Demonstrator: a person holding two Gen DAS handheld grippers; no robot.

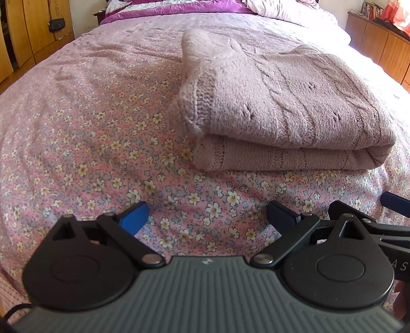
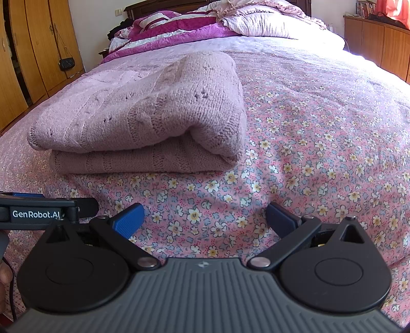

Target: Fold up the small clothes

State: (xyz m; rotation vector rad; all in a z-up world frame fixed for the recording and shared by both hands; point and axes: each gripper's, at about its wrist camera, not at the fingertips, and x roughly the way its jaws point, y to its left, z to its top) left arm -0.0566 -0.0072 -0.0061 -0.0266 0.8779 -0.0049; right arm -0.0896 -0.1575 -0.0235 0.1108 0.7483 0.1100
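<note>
A dusty-pink knitted sweater (image 1: 276,107) lies folded in layers on the floral bedspread (image 1: 89,143), ahead and to the right in the left wrist view. In the right wrist view the same sweater (image 2: 143,115) sits ahead and to the left. My left gripper (image 1: 207,217) is open, its blue pads wide apart over bare bedspread, short of the sweater's near edge. My right gripper (image 2: 205,217) is also open and empty, hovering over the bedspread (image 2: 320,143) in front of the sweater. Each gripper shows at the edge of the other's view.
Purple and white quilts and pillows (image 2: 205,23) are piled at the head of the bed. Wooden wardrobes (image 2: 30,56) with a small black hanging bag (image 2: 67,64) stand on the left. A wooden cabinet (image 2: 379,43) stands on the right.
</note>
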